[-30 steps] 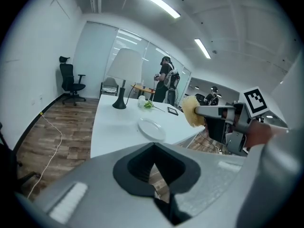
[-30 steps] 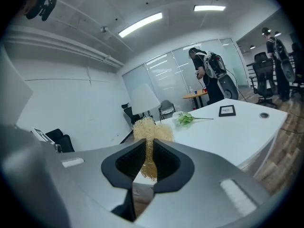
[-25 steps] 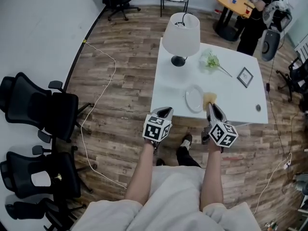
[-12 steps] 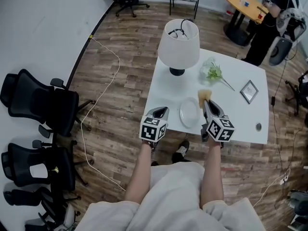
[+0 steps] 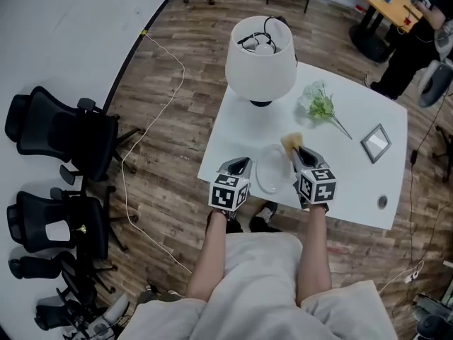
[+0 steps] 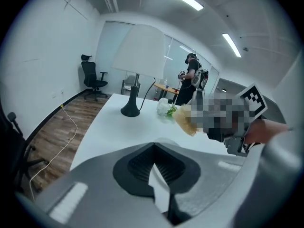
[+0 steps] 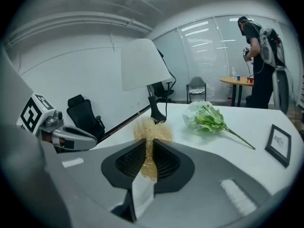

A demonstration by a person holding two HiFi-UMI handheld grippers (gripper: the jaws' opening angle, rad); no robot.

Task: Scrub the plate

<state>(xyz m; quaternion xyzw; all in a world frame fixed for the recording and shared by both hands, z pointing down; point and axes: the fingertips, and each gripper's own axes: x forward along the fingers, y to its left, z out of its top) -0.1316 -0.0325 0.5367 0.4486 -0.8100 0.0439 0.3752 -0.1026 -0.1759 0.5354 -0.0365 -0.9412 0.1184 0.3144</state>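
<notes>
Two grippers flank the plate (image 5: 270, 170), which lies flat near the 6 o'clock edge of the white table (image 5: 354, 179). The left gripper (image 5: 239, 164) sits just beside its 9 o'clock rim with jaws drawn together on nothing, and the right gripper (image 5: 298, 152) sits at its 3 o'clock side with jaws clamped on a golden scrubber (image 5: 289, 142). The scrubber stands at the plate's 2 o'clock rim, so the plate's centre lies toward 8 o'clock from it; in my judgement the right gripper is the one placed to scrub, needing only a short shift that way
</notes>
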